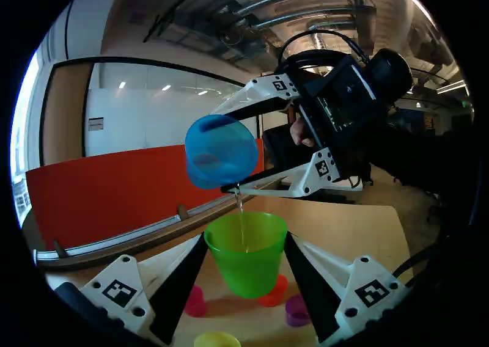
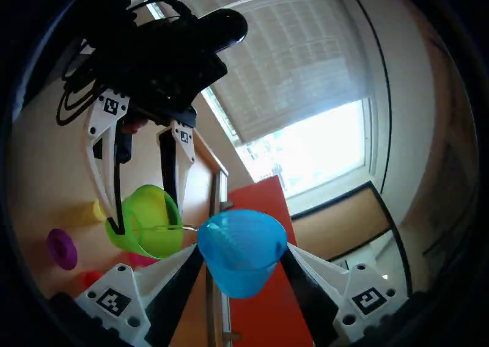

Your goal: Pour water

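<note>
An office lies around you: a red partition [image 1: 122,188] under a glass wall, a bright window [image 2: 312,145] opposite, and a wooden desk [image 1: 360,225] below both arms. Your left gripper [image 1: 244,240] pinches the green cup [image 1: 247,267] from both sides, with a finger pressed to each flank just below the rim. The cup stands upright with its mouth open to the ceiling. I cannot tell whether its base rests on the desk or hangs just above it. Your right gripper [image 2: 241,252] is clamped the same way on the blue cup [image 2: 241,264]. That cup is tipped far over, so its long axis lies close to level and its mouth faces the left gripper. The relation that matters is vertical. The blue cup's low lip sits directly above the green mouth and apart from it, and a thin stream [image 1: 240,215] drops from the lip and lands inside the green rim. A little water shows pooled in the blue cup, so the pour looks under way rather than done. As I judge it, any further tilt should come from rolling your right wrist alone, with the lip held over the green mouth. Small coloured cups [image 1: 297,310] stand on the desk just beyond the green one, where a stray stream would land.
</note>
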Motion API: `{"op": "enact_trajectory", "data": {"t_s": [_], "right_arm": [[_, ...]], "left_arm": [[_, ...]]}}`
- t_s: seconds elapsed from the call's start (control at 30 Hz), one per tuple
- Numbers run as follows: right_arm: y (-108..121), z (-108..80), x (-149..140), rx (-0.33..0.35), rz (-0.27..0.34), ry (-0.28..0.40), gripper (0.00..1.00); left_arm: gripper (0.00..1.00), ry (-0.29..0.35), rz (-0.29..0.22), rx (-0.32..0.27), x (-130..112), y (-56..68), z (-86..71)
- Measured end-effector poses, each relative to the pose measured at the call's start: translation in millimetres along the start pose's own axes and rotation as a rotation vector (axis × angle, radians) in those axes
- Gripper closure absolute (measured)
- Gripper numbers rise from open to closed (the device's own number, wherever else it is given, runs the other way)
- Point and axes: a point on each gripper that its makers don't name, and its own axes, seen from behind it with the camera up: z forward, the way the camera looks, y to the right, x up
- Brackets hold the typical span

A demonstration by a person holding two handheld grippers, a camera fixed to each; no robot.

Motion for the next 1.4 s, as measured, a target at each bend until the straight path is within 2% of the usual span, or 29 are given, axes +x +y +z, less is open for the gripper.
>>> {"op": "enact_trajectory", "data": {"t_s": [1.4], "right_arm": [[1.1,-0.4,4.2,-0.012,-0.066,0.001,0.10]], "left_arm": [[0.12,0.004,0.008,0.005,0.5,1.5,-3.1]]}}
